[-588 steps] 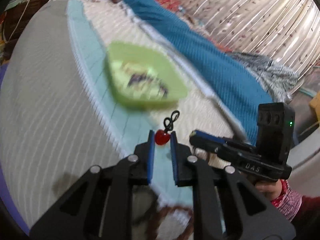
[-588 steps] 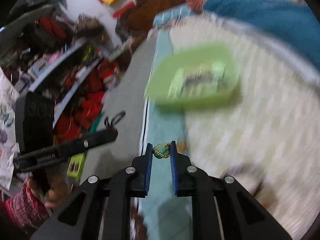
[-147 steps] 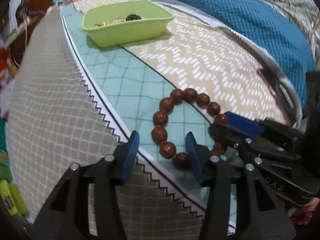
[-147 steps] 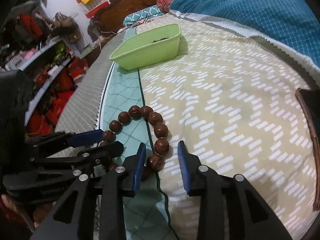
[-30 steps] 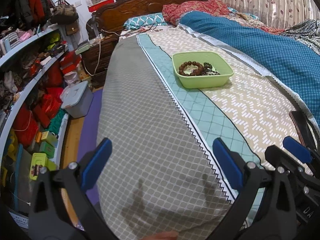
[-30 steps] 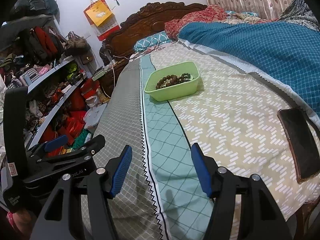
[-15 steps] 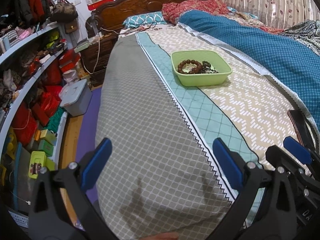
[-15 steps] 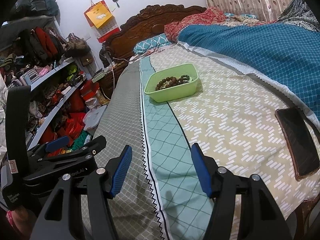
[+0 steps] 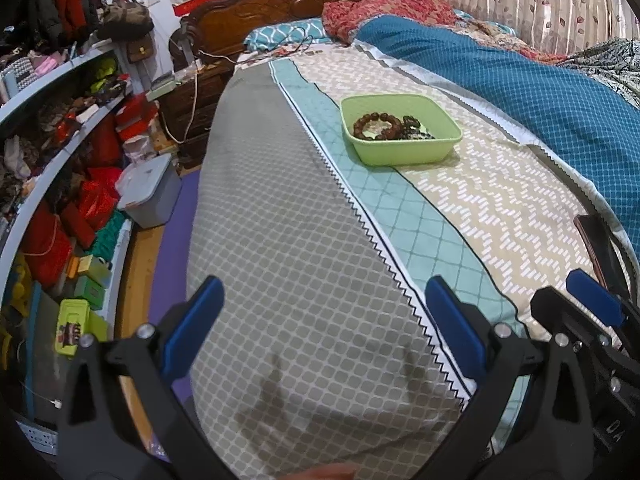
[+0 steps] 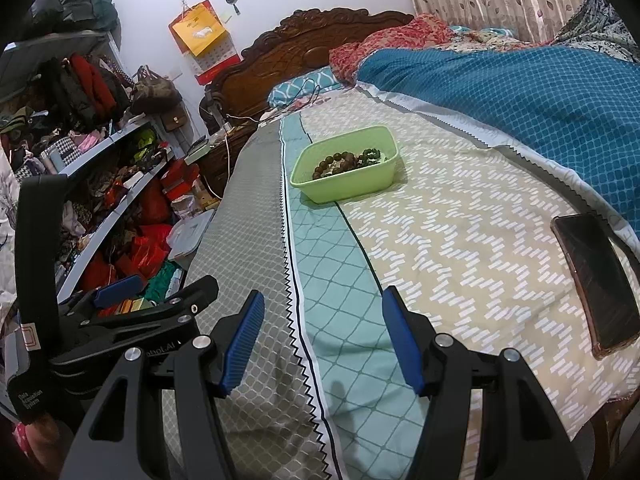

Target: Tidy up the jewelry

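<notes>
A light green tub [image 9: 404, 154] [image 10: 352, 188] sits far ahead on the bed's teal stripe. Inside it lie a brown bead bracelet [image 9: 374, 125] [image 10: 336, 164] and darker jewelry [image 9: 412, 126] [image 10: 370, 156]. My left gripper [image 9: 322, 320] hangs open over the grey part of the bedcover, nothing between its blue pads. My right gripper [image 10: 322, 336] is open too, above the zigzag seam near the bed's foot, and holds nothing. Each gripper shows at the edge of the other's view: the right gripper [image 9: 592, 308], the left gripper [image 10: 120, 292].
A dark phone [image 10: 596, 280] [image 9: 600, 248] lies on the beige part of the cover to the right. A blue blanket [image 10: 520, 92] covers the bed's right side. Cluttered shelves [image 9: 48, 152] and a grey storage box [image 9: 150, 190] stand left of the bed.
</notes>
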